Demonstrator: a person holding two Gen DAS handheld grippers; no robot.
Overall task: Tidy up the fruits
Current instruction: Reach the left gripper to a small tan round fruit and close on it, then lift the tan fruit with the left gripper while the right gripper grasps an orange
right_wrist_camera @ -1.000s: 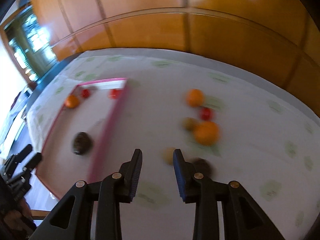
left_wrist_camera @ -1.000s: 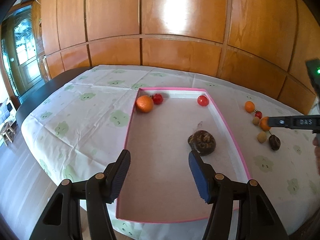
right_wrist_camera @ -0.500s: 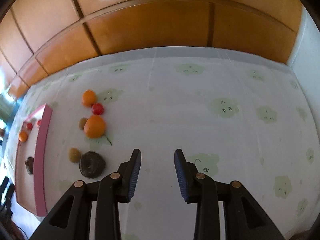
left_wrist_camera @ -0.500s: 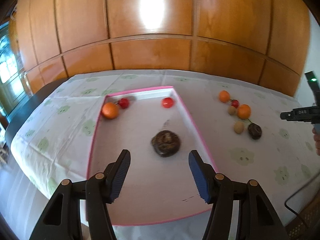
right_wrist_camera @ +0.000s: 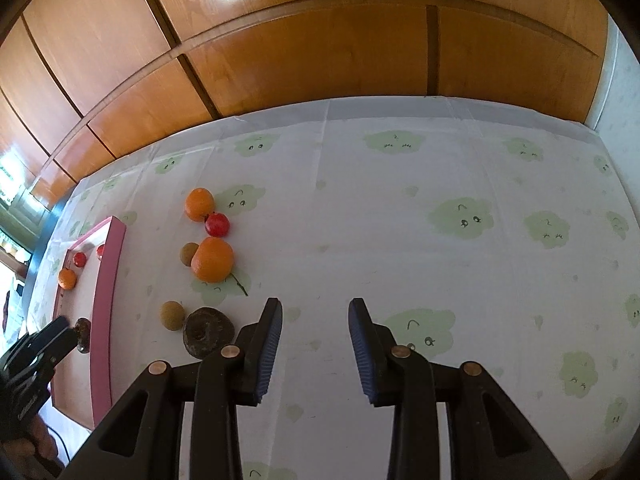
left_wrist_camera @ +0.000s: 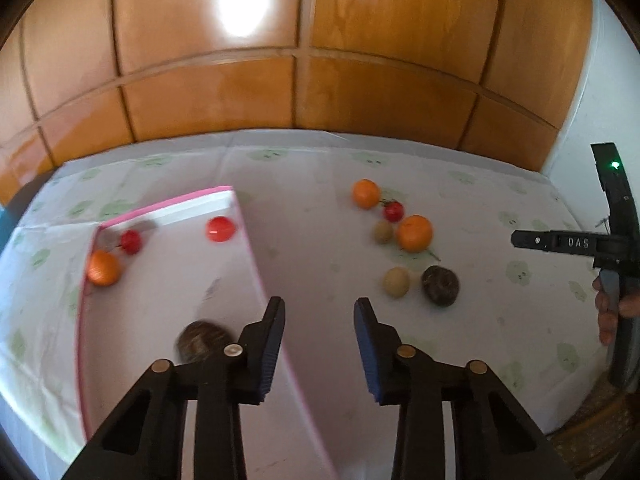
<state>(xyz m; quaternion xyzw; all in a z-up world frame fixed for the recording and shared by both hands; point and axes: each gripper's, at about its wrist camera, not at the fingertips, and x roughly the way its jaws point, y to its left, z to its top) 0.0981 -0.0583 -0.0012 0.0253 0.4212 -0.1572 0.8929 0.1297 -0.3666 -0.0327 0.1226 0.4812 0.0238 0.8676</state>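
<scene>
Roughly, the sorting is judged to be less than half done. Four fruits are seen inside the pink-rimmed tray (left_wrist_camera: 248, 232) on the left part of the tablecloth (right_wrist_camera: 400, 200): one small orange (left_wrist_camera: 103, 267) and one red fruit (left_wrist_camera: 131, 241) at the tray's far left corner, one red fruit (left_wrist_camera: 220, 229) by its far right corner, and one dark brown fruit (left_wrist_camera: 202, 342) near its right wall. Six fruits are counted outside, just right of the tray: two oranges (right_wrist_camera: 212, 260), one red fruit (right_wrist_camera: 217, 224), two small tan fruits (right_wrist_camera: 172, 315) and one dark brown fruit (right_wrist_camera: 208, 332). These six are left to be moved. The left gripper (left_wrist_camera: 319, 344) has just been closing; nothing is between its parted jaws, and it is poised over the tray's right wall. The right gripper (right_wrist_camera: 315, 340) is narrowly parted and empty, above bare cloth just beside the dark fruit.
</scene>
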